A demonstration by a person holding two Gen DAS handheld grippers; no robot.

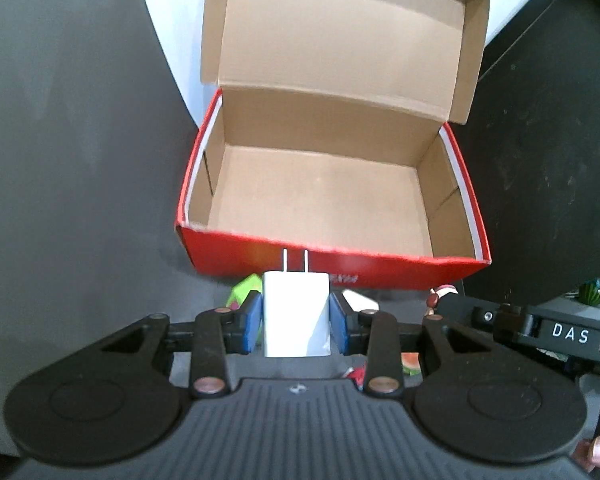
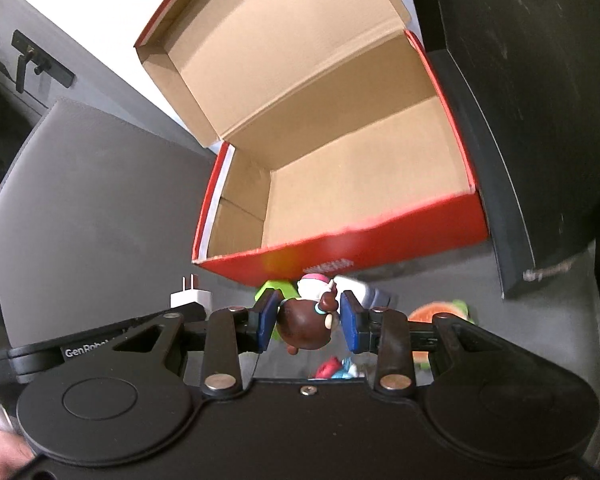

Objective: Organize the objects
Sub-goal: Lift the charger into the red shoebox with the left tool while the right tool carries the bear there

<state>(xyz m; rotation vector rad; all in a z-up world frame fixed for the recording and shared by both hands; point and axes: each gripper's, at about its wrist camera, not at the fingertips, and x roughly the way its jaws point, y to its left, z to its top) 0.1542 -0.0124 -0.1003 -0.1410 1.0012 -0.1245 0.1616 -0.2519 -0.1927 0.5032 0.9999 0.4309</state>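
Note:
A red cardboard box (image 1: pixel 260 256) stands open on the dark table, lid tipped back, brown inside bare. My left gripper (image 1: pixel 296 318) is shut on a white plug charger (image 1: pixel 296 312), prongs pointing toward the box, held just short of its near wall. In the right wrist view the same box (image 2: pixel 380 248) lies ahead. My right gripper (image 2: pixel 310 318) is shut on a small doll figure with a brown head (image 2: pixel 304 326) and a white and pink body. The charger (image 2: pixel 190 298) and left gripper arm show at that view's left.
On the table under the grippers lie a green toy (image 2: pixel 278 288), a white block (image 2: pixel 360 290), a watermelon slice toy (image 2: pixel 432 312) and a red and blue piece (image 2: pixel 334 368). A black box (image 2: pixel 540 120) stands right of the red box. A grey laptop (image 2: pixel 80 184) lies left.

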